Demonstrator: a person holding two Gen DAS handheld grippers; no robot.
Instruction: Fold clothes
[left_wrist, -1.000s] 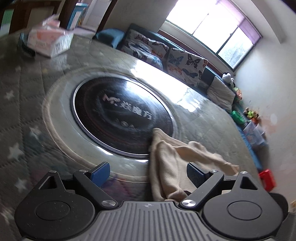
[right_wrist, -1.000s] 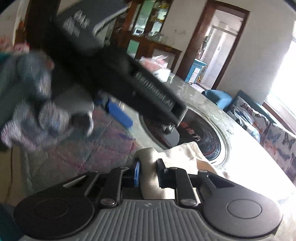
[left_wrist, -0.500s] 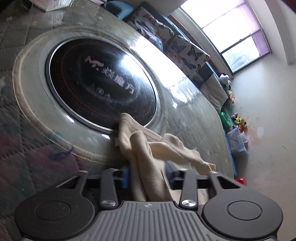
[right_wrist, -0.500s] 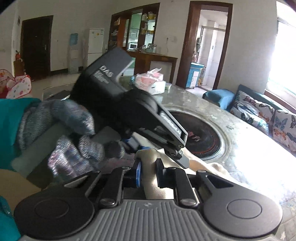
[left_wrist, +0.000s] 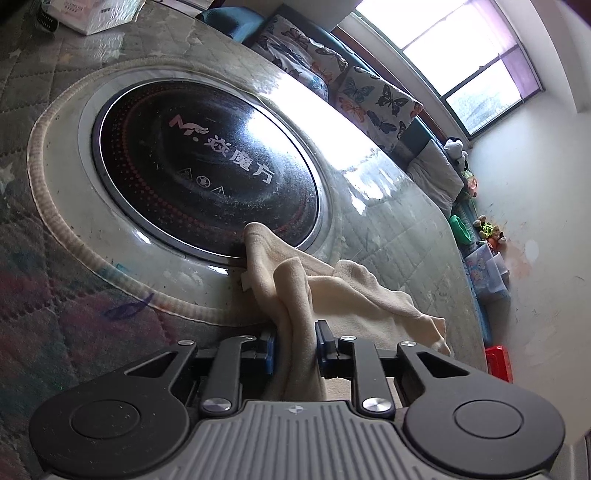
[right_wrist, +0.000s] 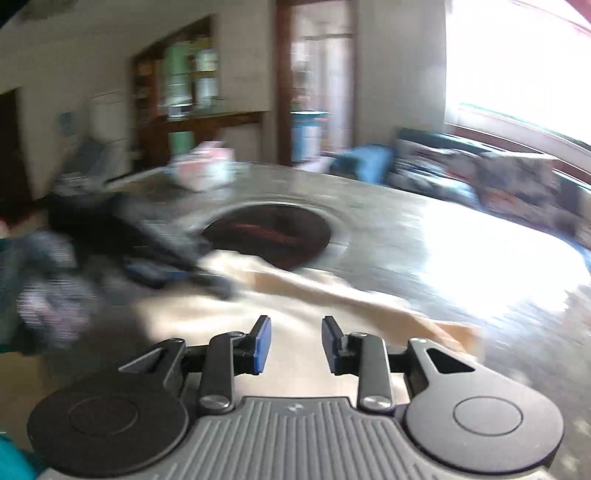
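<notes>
Cream cloth (left_wrist: 334, 291), one piece, lies crumpled on the glass-topped round table (left_wrist: 391, 236) at the near rim of its single black hob disc (left_wrist: 207, 173). One bunched fold stands pinched between the closing blue pads of the left gripper (left_wrist: 294, 345). Over the table, the right gripper (right_wrist: 295, 341) has just been opening, nothing between its parted pads.

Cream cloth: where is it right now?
Left wrist view: the cream cloth lies bunched on the table at the near rim of the round black cooktop, one fold pinched in the left gripper.
</notes>
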